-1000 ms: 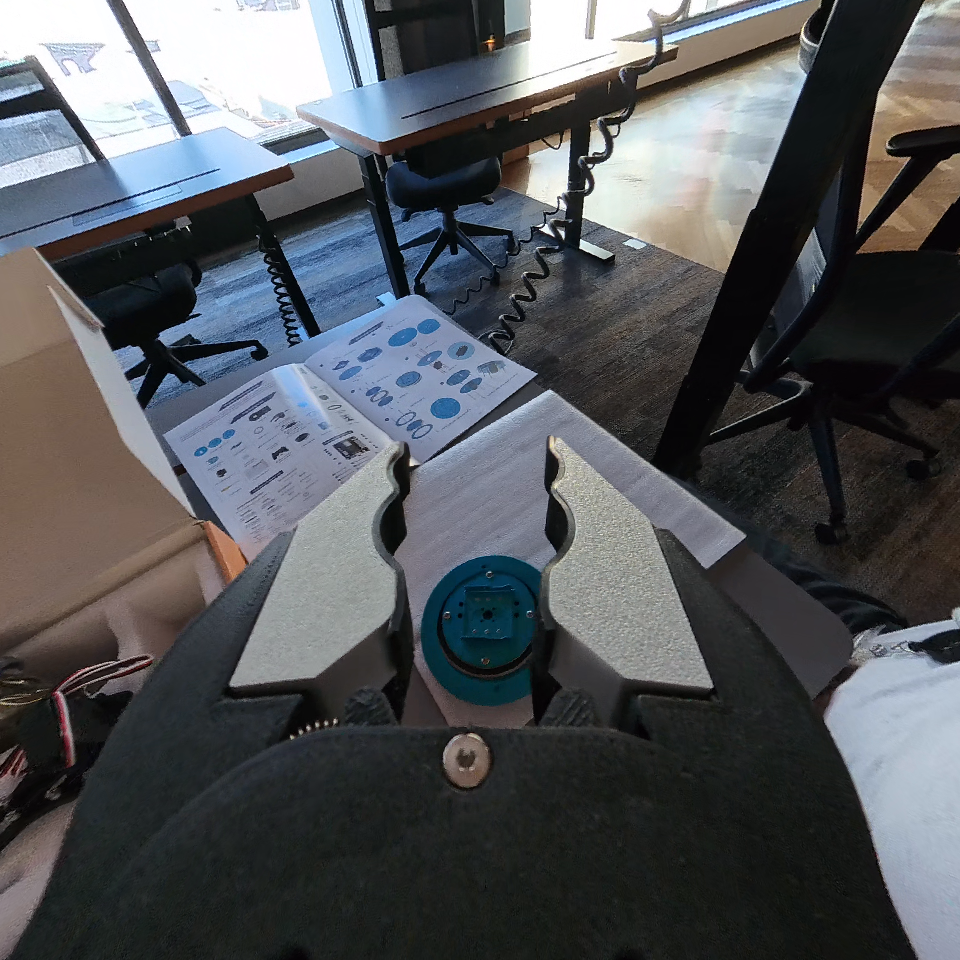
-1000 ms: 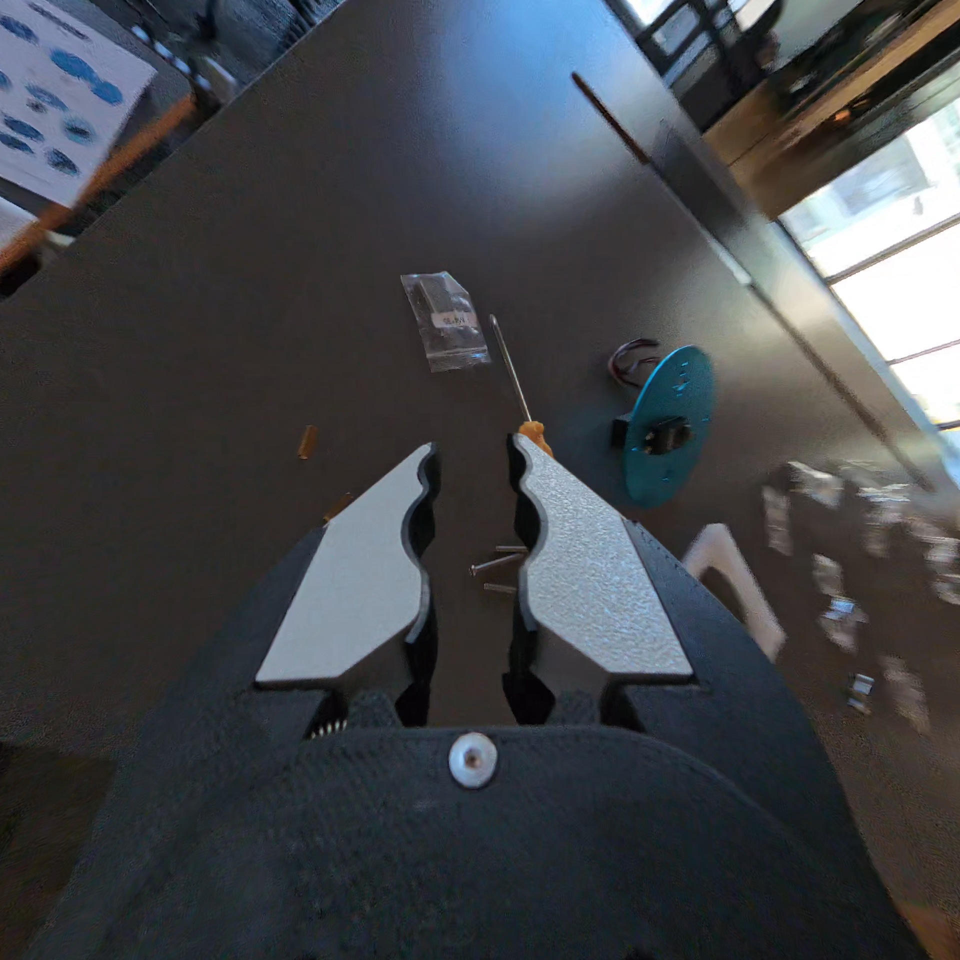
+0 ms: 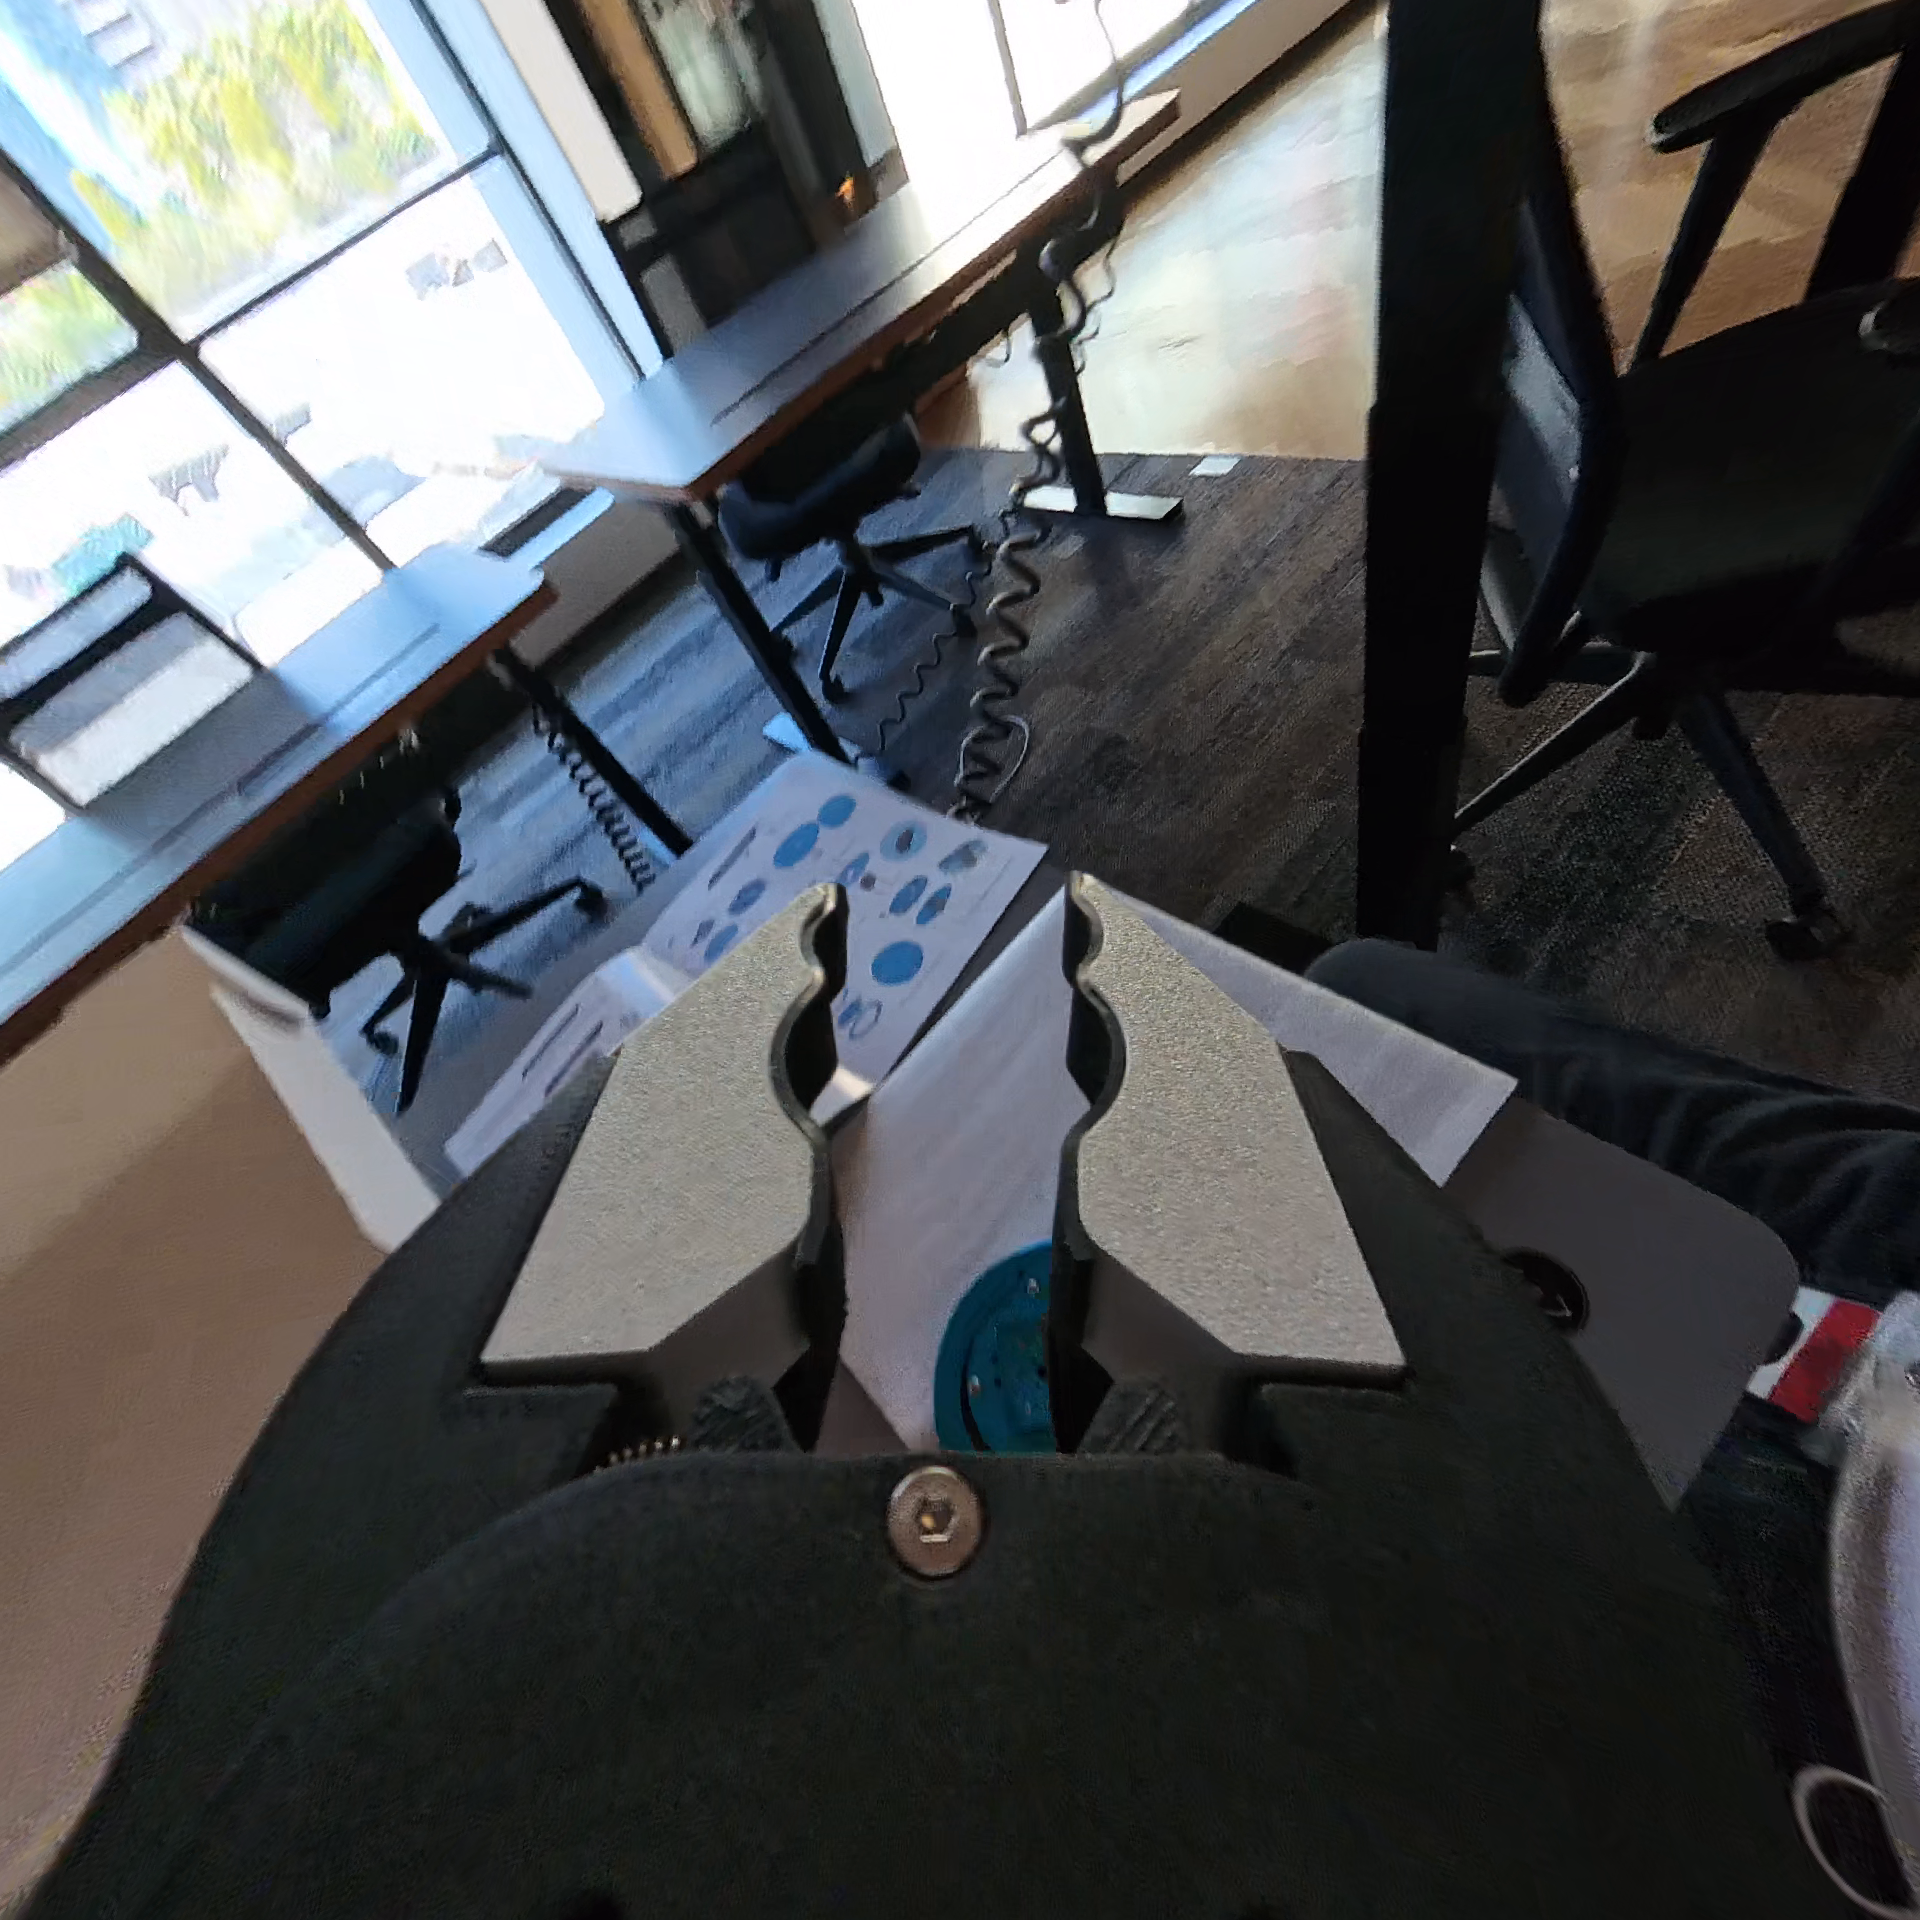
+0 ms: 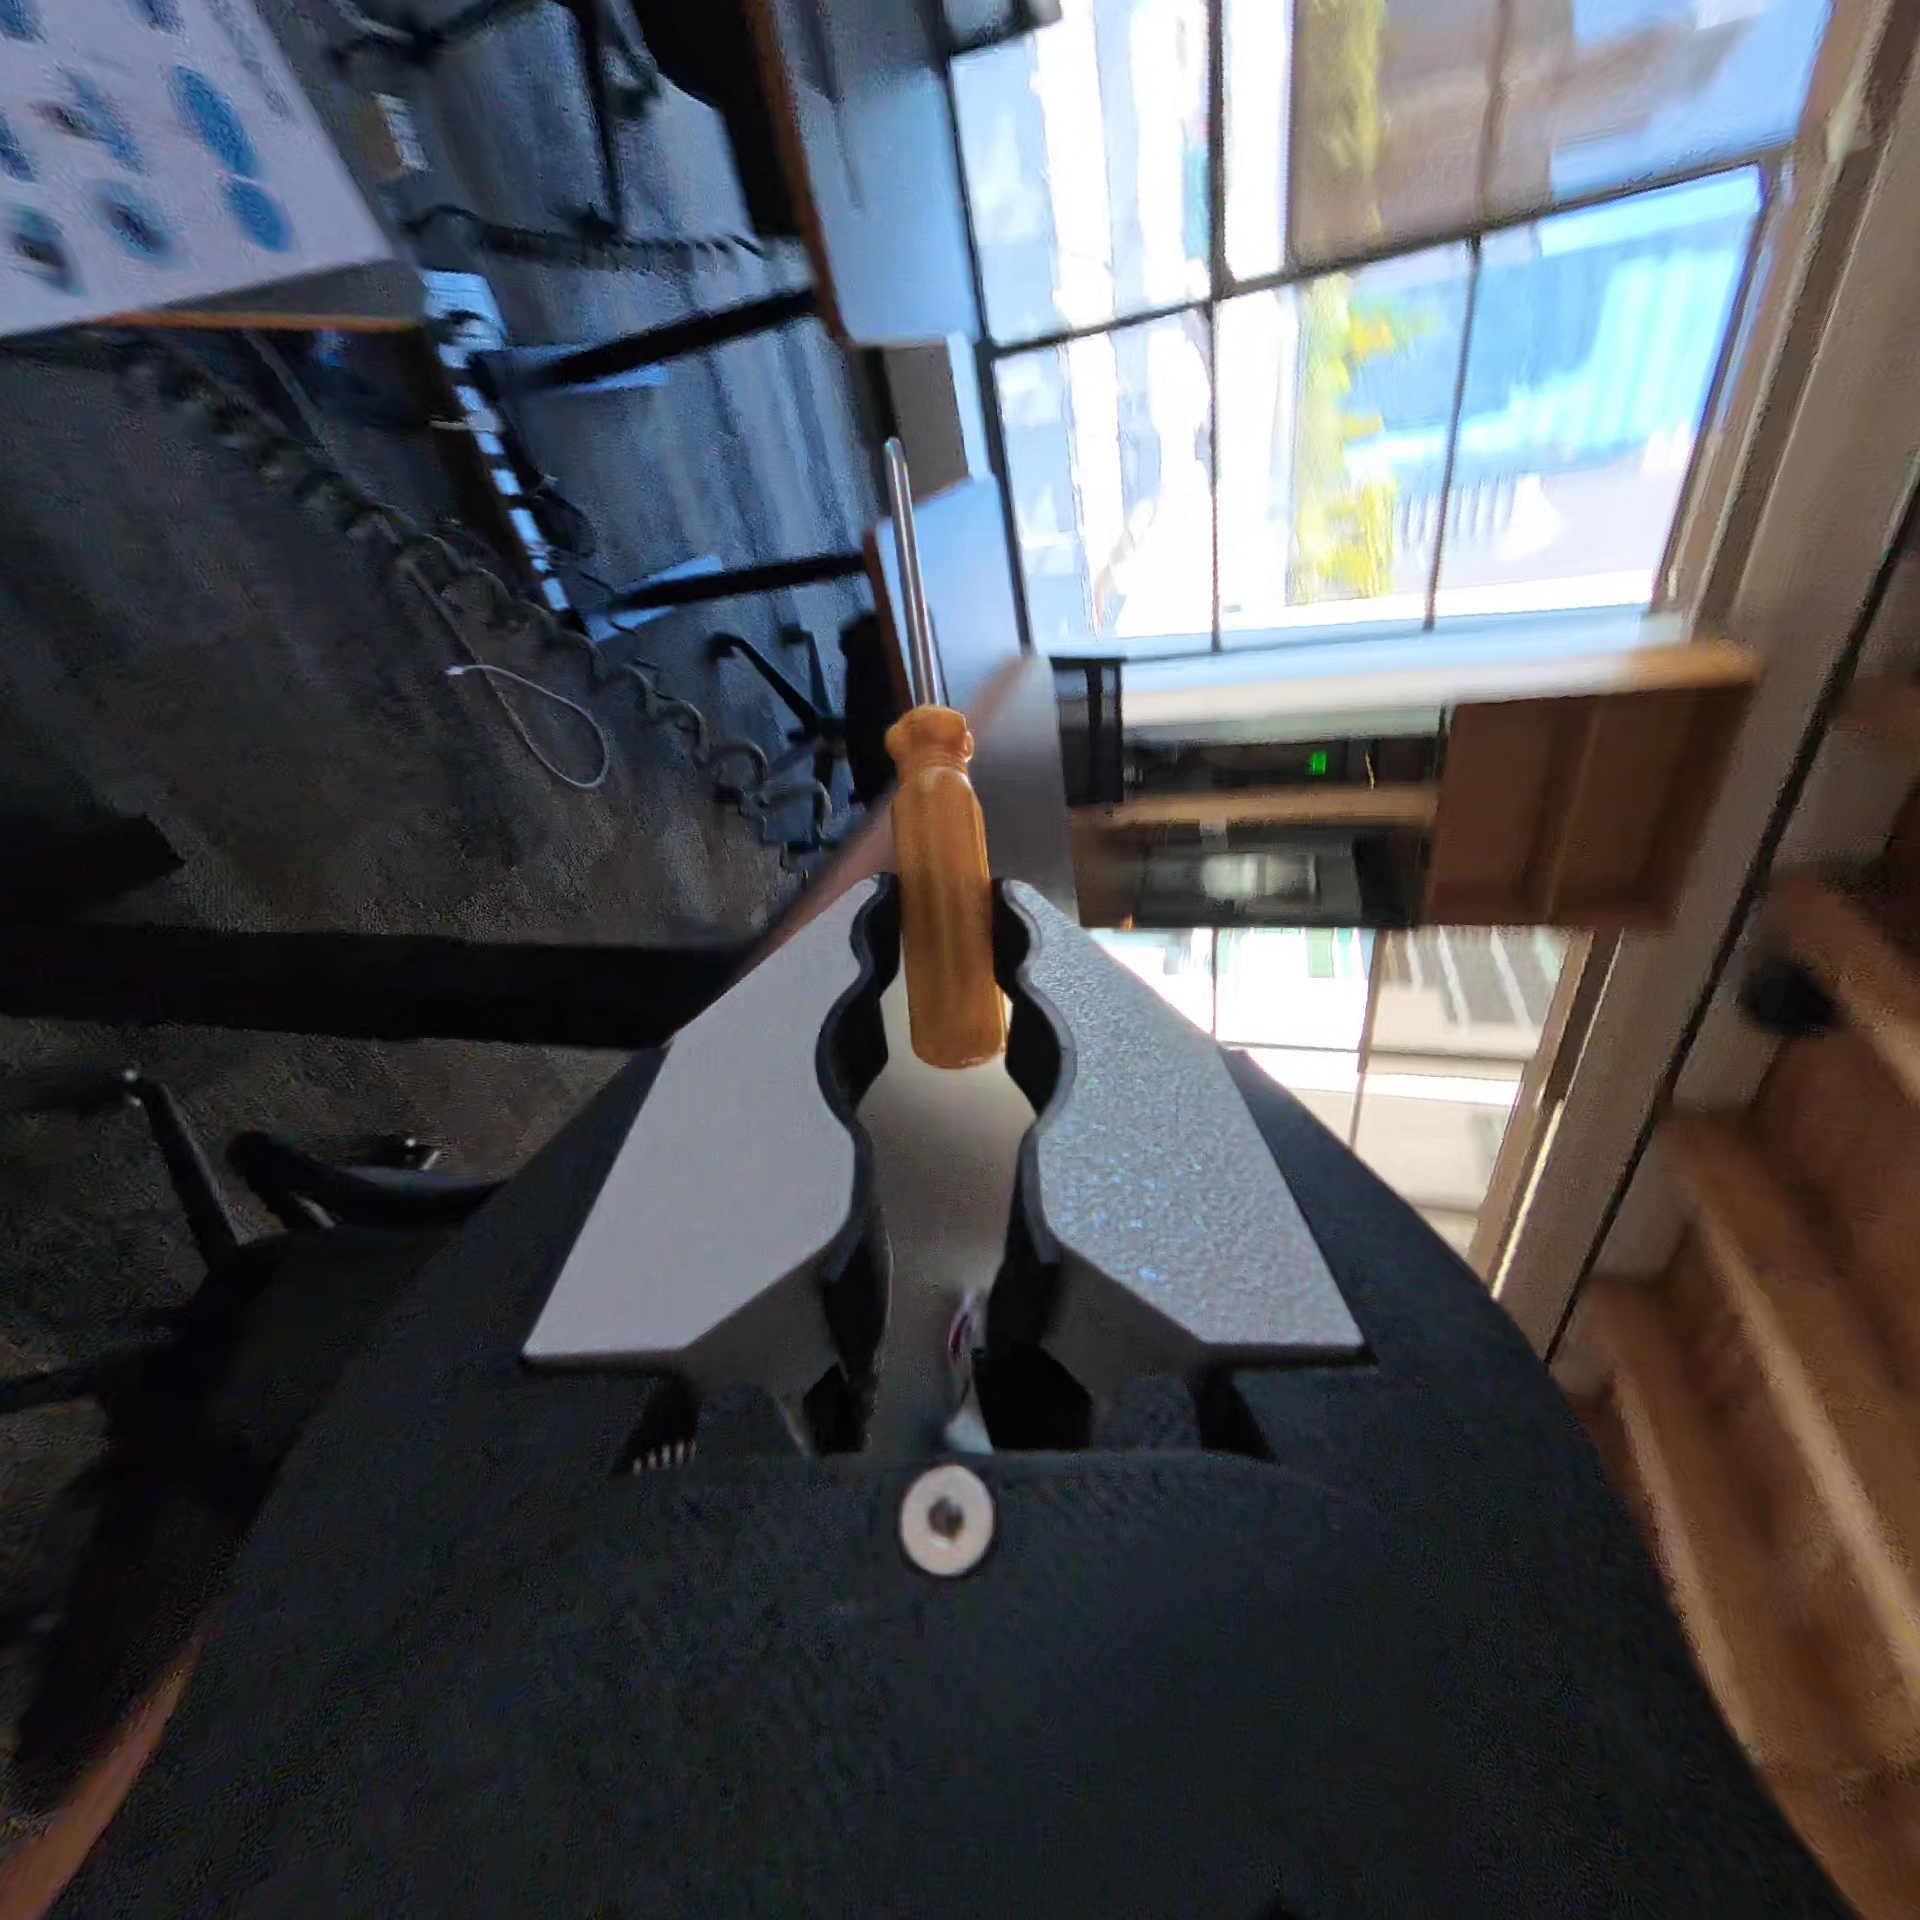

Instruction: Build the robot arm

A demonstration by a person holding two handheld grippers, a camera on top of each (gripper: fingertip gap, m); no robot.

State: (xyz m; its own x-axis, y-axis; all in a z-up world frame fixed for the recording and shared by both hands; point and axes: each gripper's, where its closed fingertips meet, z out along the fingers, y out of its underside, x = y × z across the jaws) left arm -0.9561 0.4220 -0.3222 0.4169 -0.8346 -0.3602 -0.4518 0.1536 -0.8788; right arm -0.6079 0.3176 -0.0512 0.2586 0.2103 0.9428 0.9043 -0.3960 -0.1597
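1. Right gripper clamps screwdriver by its amber handle, right at the fingertips; handle butt sits between the fingers, metal shaft sticks out forward past the tips.
2. Left gripper: fingers narrowly apart, nothing between the tips.
3. Blue disc lies low between the left finger bases, against the right finger's inner edge, partly hidden. Grip or mere overlap: cannot tell.
4. Disc rests on white sheet; open booklet just beyond the tips.
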